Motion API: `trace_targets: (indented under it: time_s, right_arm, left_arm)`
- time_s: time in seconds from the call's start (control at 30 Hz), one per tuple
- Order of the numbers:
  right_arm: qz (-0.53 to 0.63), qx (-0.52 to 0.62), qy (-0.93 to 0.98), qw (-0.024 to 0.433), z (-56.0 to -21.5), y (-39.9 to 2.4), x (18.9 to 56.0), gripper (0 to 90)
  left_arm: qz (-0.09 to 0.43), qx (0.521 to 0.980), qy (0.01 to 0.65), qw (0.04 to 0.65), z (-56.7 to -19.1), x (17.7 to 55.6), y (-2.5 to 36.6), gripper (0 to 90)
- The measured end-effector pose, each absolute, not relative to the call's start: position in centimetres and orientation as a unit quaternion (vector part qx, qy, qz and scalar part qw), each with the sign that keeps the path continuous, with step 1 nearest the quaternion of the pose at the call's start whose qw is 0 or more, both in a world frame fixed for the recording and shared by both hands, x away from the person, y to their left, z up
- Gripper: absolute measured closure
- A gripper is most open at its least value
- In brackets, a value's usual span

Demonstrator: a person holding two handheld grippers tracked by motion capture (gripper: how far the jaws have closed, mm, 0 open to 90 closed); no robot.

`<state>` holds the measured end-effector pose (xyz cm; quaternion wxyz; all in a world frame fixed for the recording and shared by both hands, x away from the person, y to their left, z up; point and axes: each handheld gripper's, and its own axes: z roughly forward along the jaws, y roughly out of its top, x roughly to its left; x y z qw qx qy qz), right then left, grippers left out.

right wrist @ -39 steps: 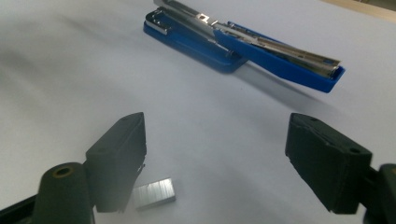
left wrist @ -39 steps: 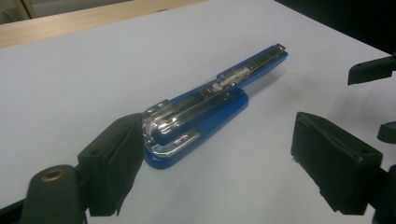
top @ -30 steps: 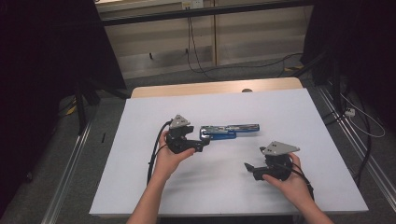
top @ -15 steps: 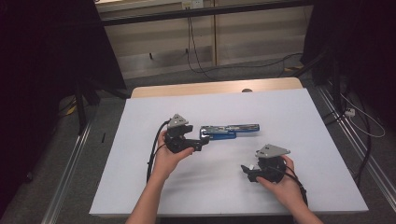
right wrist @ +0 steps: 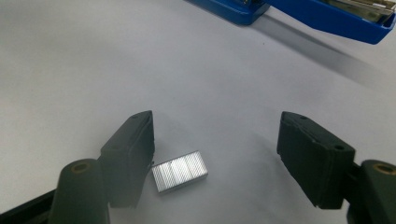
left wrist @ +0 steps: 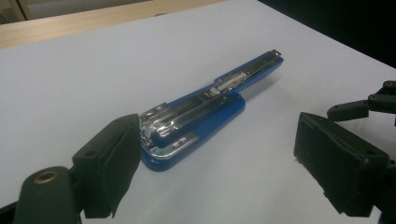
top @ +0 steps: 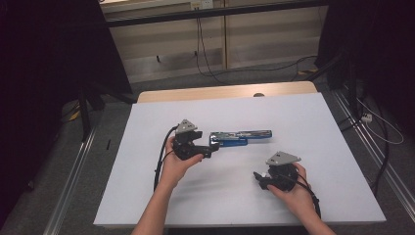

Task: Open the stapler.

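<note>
A blue stapler (top: 240, 137), swung open with its metal staple channel showing, lies across the middle of the white table (top: 303, 117). My left gripper (top: 209, 149) is open at its left end. In the left gripper view the stapler (left wrist: 205, 112) has its hinge end between the jaws, close to the left pad (left wrist: 112, 168). My right gripper (top: 259, 178) is low over the table near the front right. Its jaws have just been closing but are still open, with a small silver block of staples (right wrist: 180, 170) lying between them beside the left pad (right wrist: 130, 154).
A wooden strip (top: 225, 93) runs along the table's far edge. Cables (top: 205, 54) trail on the floor beyond it, and more lie at the right (top: 381, 132). The stapler (right wrist: 327, 14) lies beyond the right gripper's jaws.
My right hand has shifted a little to the left and toward the front edge with its gripper. The left hand and the stapler have stayed put.
</note>
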<state>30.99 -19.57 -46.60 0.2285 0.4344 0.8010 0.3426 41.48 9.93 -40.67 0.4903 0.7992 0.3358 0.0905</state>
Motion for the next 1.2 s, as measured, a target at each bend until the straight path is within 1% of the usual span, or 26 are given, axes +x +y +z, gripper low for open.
trace_targets:
  time_s: [0.43, 0.5, 0.53, 0.57, 0.67, 0.9, 1.03, 1.2]
  right_arm:
    - [0.338, 0.444, 0.8, 0.22, -46.4, -20.5, 30.1, 31.8]
    - [0.337, 0.448, 0.8, 0.216, -46.3, -20.8, 29.9, 36.0]
    - [0.337, 0.448, 0.8, 0.216, -46.3, -20.8, 29.9, 36.0]
    - [0.339, 0.449, 0.799, 0.21, -46.3, -21.0, 29.7, 41.1]
    - [0.342, 0.452, 0.799, 0.201, -46.2, -21.2, 29.4, 48.2]
    - [0.348, 0.451, 0.801, 0.186, -46.1, -21.4, 29.2, 68.2]
    - [0.35, 0.448, 0.801, 0.184, -46.1, -21.5, 29.3, 68.9]
    - [0.355, 0.447, 0.801, 0.178, -46.1, -21.5, 29.5, 72.3]
  left_arm:
    - [0.093, 0.8, 0.335, 0.489, -40.6, 41.5, 10.0, 15.3]
    - [0.094, 0.798, 0.336, 0.491, -40.6, 41.5, 10.0, 15.3]
    - [0.094, 0.798, 0.336, 0.491, -40.6, 41.5, 10.0, 15.4]
    - [0.095, 0.798, 0.336, 0.492, -40.5, 41.5, 10.1, 15.4]
    - [0.096, 0.798, 0.335, 0.492, -40.5, 41.5, 10.1, 15.4]
    - [0.098, 0.797, 0.336, 0.493, -40.4, 41.5, 10.2, 15.4]
    - [0.099, 0.797, 0.336, 0.492, -40.4, 41.5, 10.2, 15.4]
    - [0.099, 0.797, 0.335, 0.492, -40.4, 41.6, 10.2, 15.5]
